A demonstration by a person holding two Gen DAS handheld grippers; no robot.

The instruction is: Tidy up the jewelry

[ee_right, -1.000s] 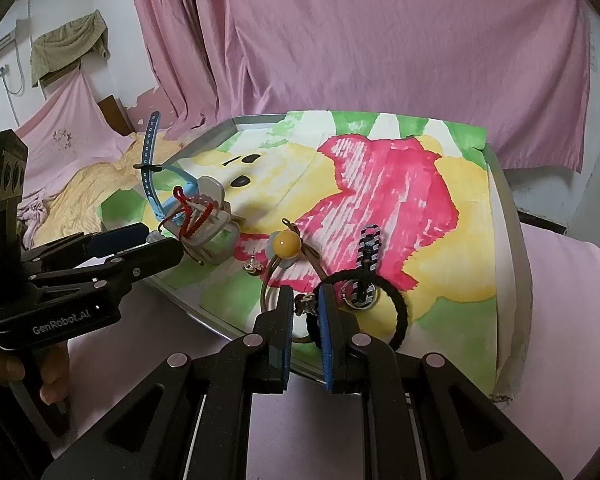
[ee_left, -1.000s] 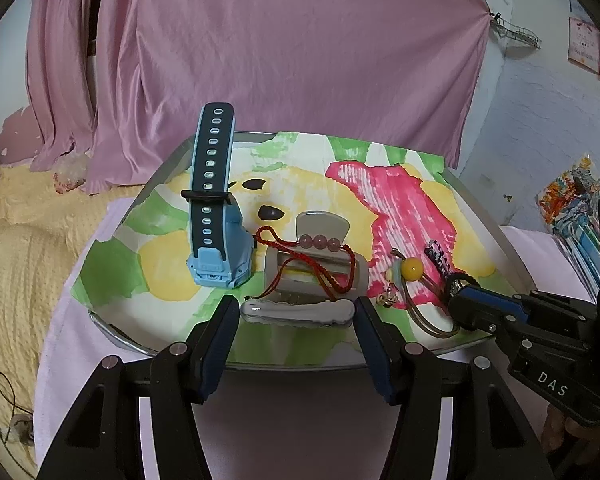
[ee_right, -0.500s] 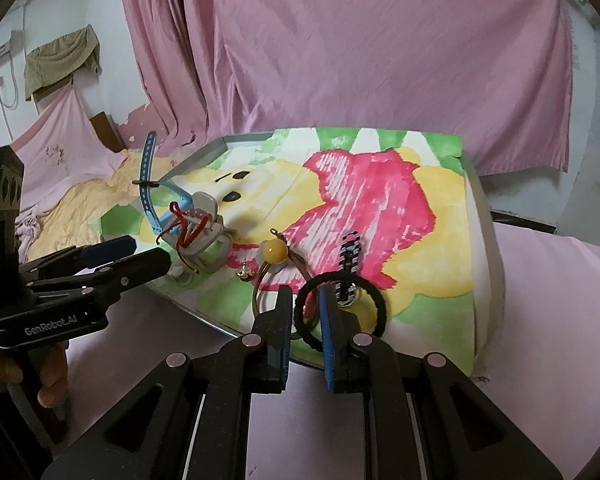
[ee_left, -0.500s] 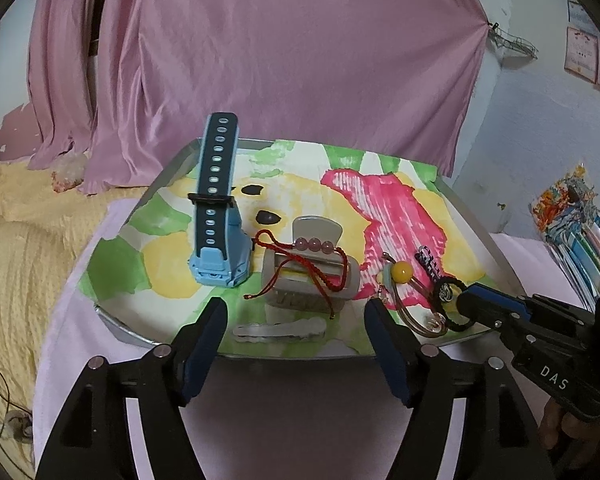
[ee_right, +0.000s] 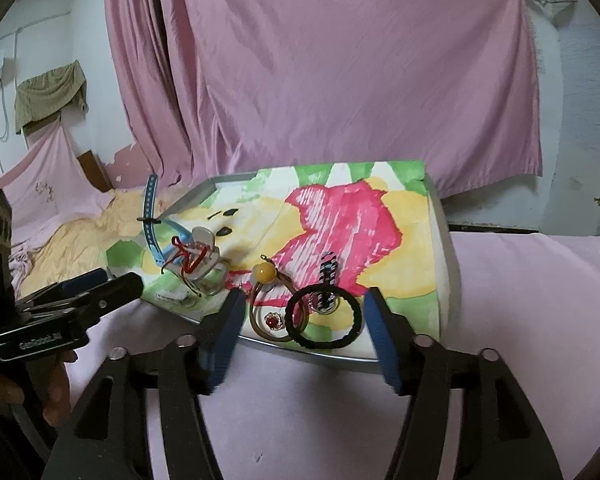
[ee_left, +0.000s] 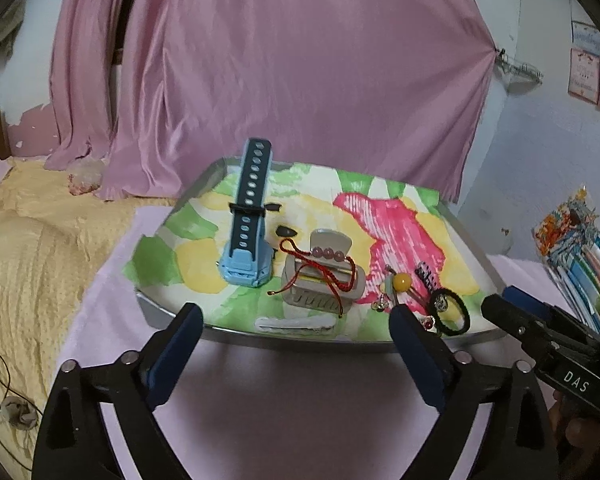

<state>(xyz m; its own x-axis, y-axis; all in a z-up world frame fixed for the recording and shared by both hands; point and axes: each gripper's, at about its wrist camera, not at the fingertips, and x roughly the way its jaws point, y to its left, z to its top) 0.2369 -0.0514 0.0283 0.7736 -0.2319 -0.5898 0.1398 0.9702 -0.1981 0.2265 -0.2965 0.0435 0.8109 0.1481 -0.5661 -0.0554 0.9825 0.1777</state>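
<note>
Both our tools, left (ee_left: 294, 330) and right (ee_right: 302, 322), gape wide and empty before the tray (ee_right: 332, 354), hair tie (ee_right: 322, 316) lying inside.

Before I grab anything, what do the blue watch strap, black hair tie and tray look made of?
Blue watch strap: likely silicone or rubber, matte, standing stiffly with punched holes. Black hair tie: probably fabric-covered elastic, fuzzy, dull loop. Tray: seemingly metal, its grey rim showing a soft sheen.
</note>
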